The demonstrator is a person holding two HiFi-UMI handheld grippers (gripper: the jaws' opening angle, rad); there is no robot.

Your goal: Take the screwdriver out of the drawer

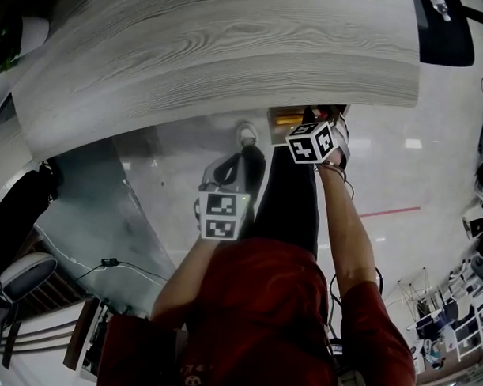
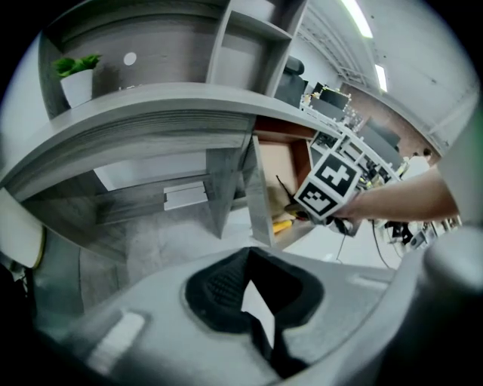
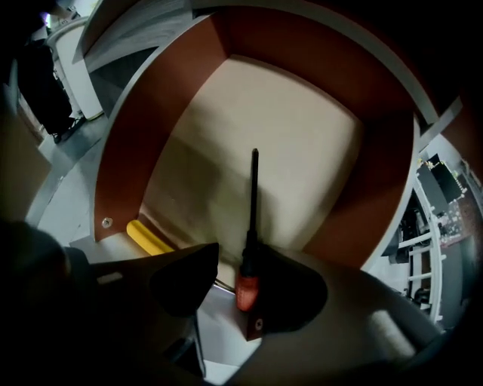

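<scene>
The drawer (image 3: 143, 136) under the wooden desk stands pulled out; it has brown walls and a pale floor. In it lies the screwdriver (image 3: 247, 283), with a red handle and a black shaft pointing toward the back. My right gripper (image 3: 238, 252) reaches into the drawer and is open. The red handle sits between its fingers, against the right one, with a gap to the left one. In the head view the right gripper (image 1: 313, 142) is at the drawer (image 1: 280, 117). My left gripper (image 2: 250, 264) hangs lower, away from the drawer (image 2: 260, 188), shut and empty.
A yellow-handled tool (image 3: 149, 235) lies in the drawer's front left corner. The wood-grain desk top (image 1: 215, 45) overhangs the drawer. A potted plant (image 2: 75, 75) stands on a shelf. The person's legs and a shoe (image 1: 246, 134) are on the glossy floor below.
</scene>
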